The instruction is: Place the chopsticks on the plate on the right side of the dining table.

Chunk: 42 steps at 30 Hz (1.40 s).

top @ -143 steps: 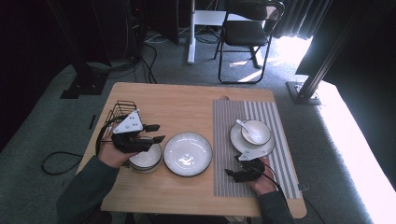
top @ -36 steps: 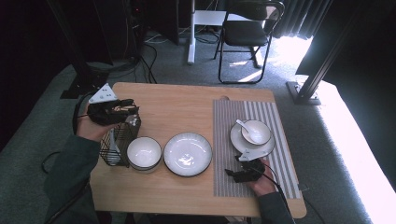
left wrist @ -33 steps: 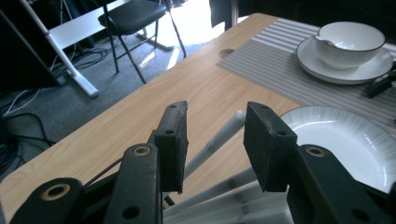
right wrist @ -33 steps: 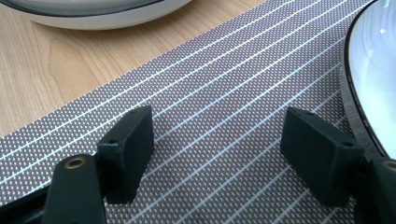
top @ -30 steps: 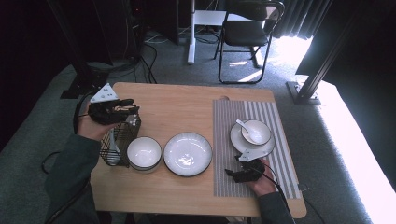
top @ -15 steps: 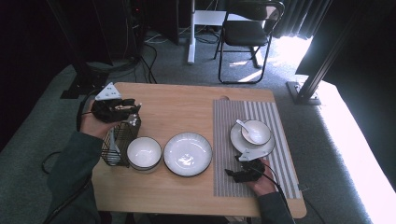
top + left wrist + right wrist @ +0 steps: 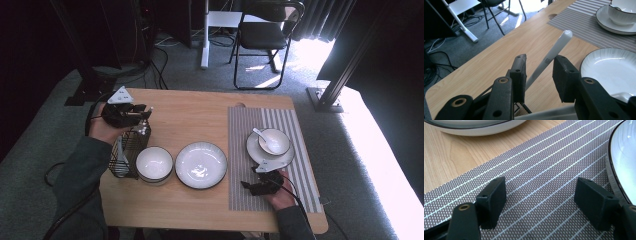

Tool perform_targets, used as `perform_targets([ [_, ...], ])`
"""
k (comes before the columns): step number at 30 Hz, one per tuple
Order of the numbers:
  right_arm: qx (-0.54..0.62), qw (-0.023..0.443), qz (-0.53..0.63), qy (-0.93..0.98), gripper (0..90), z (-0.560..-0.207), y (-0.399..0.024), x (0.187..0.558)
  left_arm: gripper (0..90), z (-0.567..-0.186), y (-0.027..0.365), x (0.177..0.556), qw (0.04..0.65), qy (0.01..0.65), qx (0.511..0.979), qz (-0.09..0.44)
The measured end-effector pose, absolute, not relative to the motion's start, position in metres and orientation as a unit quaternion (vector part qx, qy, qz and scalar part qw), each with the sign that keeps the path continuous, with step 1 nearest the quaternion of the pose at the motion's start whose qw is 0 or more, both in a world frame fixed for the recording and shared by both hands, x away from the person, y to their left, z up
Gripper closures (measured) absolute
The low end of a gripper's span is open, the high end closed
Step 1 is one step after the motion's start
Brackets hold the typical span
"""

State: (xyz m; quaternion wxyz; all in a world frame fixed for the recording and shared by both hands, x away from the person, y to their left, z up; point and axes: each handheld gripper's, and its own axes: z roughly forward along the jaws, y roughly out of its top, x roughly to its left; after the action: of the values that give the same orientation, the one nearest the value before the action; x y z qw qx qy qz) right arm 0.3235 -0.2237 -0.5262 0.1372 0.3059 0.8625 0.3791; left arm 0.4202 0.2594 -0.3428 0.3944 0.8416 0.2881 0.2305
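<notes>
Up at the table's far left corner, my left gripper [image 7: 142,114] hovered over the black wire basket [image 7: 127,152], its jaws partly parted around a white utensil handle [image 7: 549,58] that ran between them; I could not tell whether either pad pressed it. My right gripper [image 7: 248,185] rested low on the striped placemat [image 7: 287,125] with jaws spread wide, just beside the saucer [image 7: 260,152] holding a small bowl and spoon.

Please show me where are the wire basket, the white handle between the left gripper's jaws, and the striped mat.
wire basket [image 7: 126,150], high view, on its black wire side.
white handle [image 7: 554,51], left gripper view, on its upper shaft.
striped mat [image 7: 544,180], right gripper view, on bare weave between the jaws.
</notes>
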Motion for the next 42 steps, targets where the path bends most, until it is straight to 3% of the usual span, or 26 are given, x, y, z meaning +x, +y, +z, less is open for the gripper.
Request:
perform_targets([
  [9, 0.306, 0.137, 0.379, 0.862, 25.2, -0.526, -0.224, 0.323, 70.3, -0.345, 0.258, 0.431, 0.383, 0.292, 0.846, 0.231],
  [32, 0.306, 0.137, 0.379, 0.863, 25.3, -0.526, -0.224, 0.323, 72.1, -0.373, 0.256, 0.456, 0.311, 0.316, 0.873, 0.205],
  [42, 0.306, 0.137, 0.379, 0.863, 25.2, -0.526, -0.224, 0.323, 76.3, -0.371, 0.255, 0.452, 0.304, 0.303, 0.873, 0.232],
])
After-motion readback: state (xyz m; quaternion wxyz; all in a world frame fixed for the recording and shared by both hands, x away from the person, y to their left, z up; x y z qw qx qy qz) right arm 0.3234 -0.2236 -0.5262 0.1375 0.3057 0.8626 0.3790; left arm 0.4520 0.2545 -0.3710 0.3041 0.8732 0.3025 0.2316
